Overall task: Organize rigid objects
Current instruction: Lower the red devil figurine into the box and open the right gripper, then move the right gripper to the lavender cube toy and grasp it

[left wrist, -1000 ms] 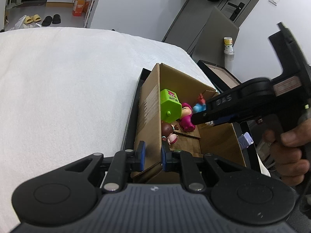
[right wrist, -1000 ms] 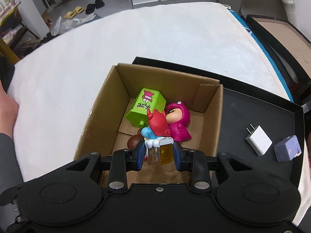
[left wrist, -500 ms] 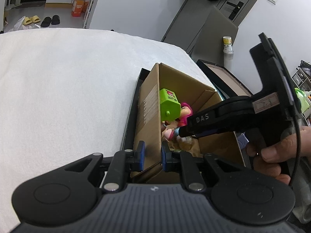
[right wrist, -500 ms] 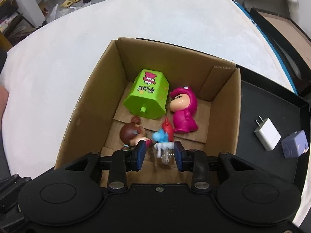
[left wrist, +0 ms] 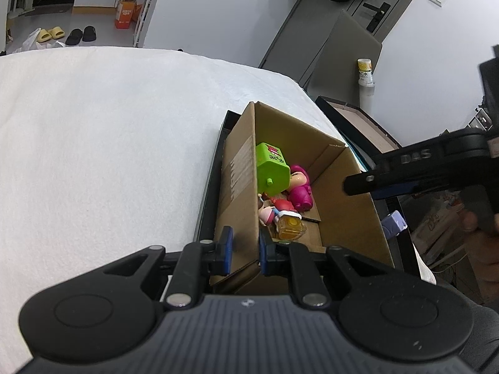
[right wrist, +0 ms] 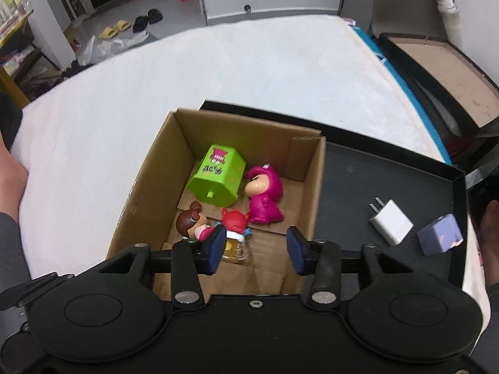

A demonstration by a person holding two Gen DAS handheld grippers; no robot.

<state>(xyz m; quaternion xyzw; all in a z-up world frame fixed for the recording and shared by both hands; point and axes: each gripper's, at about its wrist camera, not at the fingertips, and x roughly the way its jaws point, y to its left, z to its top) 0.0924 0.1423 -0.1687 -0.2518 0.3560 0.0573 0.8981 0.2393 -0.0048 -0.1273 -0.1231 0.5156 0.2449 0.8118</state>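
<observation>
A cardboard box (right wrist: 149,187) stands on a black tray (right wrist: 389,171). My left gripper (left wrist: 244,246) is shut on the box's near-left wall (left wrist: 237,171). Inside lie a green block toy (right wrist: 218,176), a pink figure (right wrist: 265,193), a brown-haired doll (right wrist: 190,221) and a red figure with a yellow mug (right wrist: 235,221). My right gripper (right wrist: 255,249) hangs over the box's near end. Its jaws are opening and nothing is between them. The mug shows just behind its left pad. In the left wrist view the red figure (left wrist: 287,218) rests free on the box floor.
A white plug charger (right wrist: 391,226) and a lilac cube (right wrist: 439,233) lie on the tray right of the box. The tray sits on a white mattress (right wrist: 156,93). A second dark-rimmed tray (right wrist: 436,59) stands beyond the mattress. A person's hand (right wrist: 12,174) shows at the left edge.
My right gripper carried the red figure down into the box, let it go and drew back up and right with its jaws spreading. The left gripper kept its hold on the box wall.
</observation>
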